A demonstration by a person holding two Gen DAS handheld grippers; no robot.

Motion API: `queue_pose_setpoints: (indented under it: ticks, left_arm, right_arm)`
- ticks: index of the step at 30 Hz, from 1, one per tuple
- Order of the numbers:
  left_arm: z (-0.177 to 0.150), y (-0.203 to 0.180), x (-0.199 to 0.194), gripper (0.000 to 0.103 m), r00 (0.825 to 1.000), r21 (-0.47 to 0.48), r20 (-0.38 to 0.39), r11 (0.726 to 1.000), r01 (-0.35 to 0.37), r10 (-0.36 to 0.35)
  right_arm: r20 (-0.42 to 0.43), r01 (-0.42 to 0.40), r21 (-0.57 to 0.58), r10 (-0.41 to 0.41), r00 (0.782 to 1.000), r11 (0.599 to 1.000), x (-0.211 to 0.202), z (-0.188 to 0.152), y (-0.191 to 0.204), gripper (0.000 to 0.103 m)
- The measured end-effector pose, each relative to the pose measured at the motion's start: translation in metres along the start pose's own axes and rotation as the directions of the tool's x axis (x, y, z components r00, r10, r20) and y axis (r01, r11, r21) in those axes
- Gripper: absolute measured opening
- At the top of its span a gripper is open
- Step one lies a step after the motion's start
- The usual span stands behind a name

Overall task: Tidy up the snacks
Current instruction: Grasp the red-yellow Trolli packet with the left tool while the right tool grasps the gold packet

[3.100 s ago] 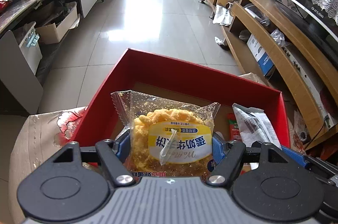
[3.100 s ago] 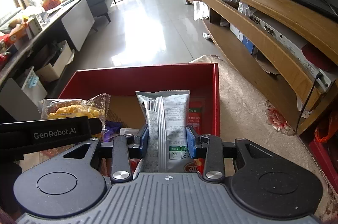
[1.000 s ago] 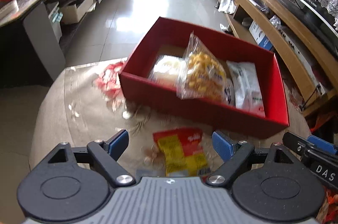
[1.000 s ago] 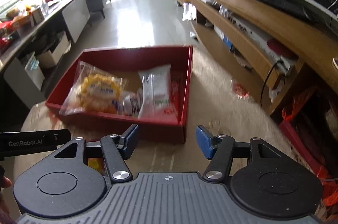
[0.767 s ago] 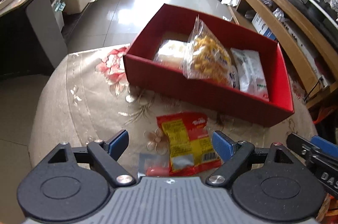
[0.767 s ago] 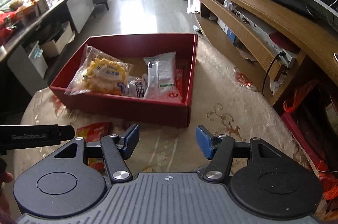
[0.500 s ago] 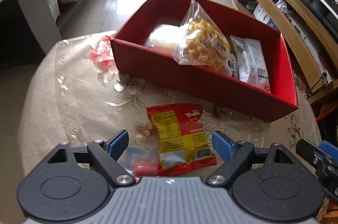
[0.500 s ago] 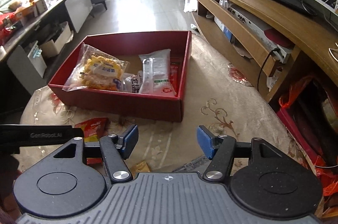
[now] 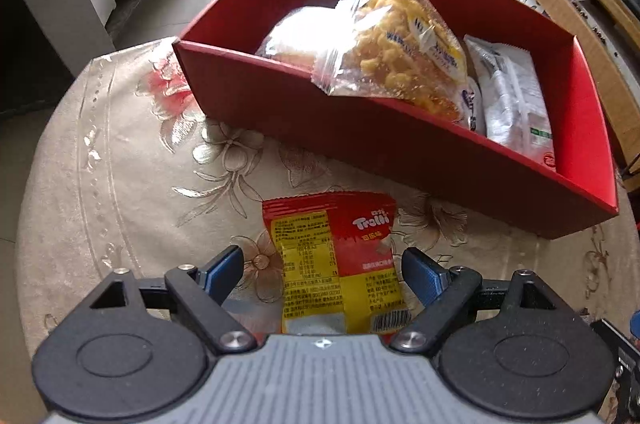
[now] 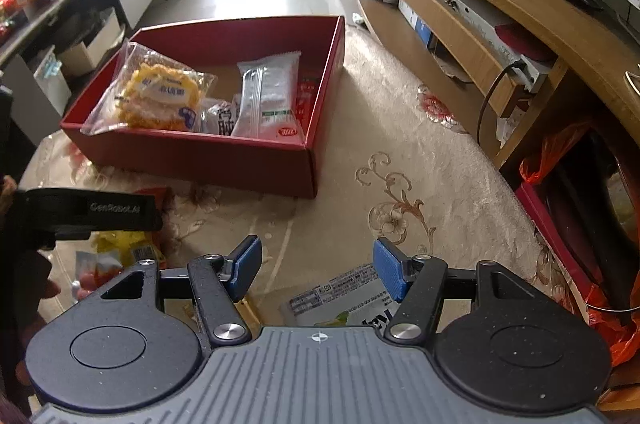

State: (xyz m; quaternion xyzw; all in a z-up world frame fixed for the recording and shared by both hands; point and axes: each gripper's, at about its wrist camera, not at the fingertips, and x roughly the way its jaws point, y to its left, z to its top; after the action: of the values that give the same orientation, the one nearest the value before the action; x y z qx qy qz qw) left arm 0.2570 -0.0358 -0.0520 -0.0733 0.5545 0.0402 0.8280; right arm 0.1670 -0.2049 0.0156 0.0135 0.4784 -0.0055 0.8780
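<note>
Left wrist view: left gripper [image 9: 322, 270] spread wide over the red-yellow Trolli packet [image 9: 334, 260], which lies flat just before the red box [image 9: 400, 144].

Right wrist view: right gripper [image 10: 316, 270] likewise spread, empty, above a white printed packet [image 10: 340, 298], nearer than the red box [image 10: 240, 156].

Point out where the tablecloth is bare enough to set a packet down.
Bare: the tablecloth right of the red box, and the stretch left of the Trolli packet. Crowded: inside the box, and near both grippers, where packets lie.

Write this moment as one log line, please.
left gripper: open over Trolli packet | right gripper: open | red box: holds snacks
</note>
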Motion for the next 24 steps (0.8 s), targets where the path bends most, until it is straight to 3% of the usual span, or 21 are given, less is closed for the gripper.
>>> queue_pose_setpoints:
  ticks: [5, 10, 17, 24]
  left_arm:
    - [-0.003, -0.005, 0.004, 0.078, 1.0, 0.025, -0.011, 1.0, -0.015, 0.016]
    - [-0.008, -0.004, -0.006, 0.054, 1.0, 0.05, -0.008, 0.999, 0.012, -0.012]
    - [-0.023, 0.014, -0.029, 0.053, 0.999, 0.088, -0.002, 0.995, 0.045, -0.045]
    - [-0.035, 0.035, -0.05, 0.052, 0.996, 0.107, 0.005, 0.991, 0.084, -0.085]
  right_arm:
    - [-0.014, 0.0, -0.018, 0.0, 1.0, 1.0, 0.002, -0.001, 0.002, 0.069]
    - [-0.019, -0.015, -0.041, 0.014, 1.0, 0.999, 0.003, -0.001, 0.006, 0.069]
    - [-0.048, -0.034, -0.096, 0.029, 0.998, 0.995, 0.007, -0.006, 0.019, 0.069]
    - [-0.132, -0.074, -0.153, 0.053, 0.99, 0.985, 0.025, -0.017, 0.035, 0.069]
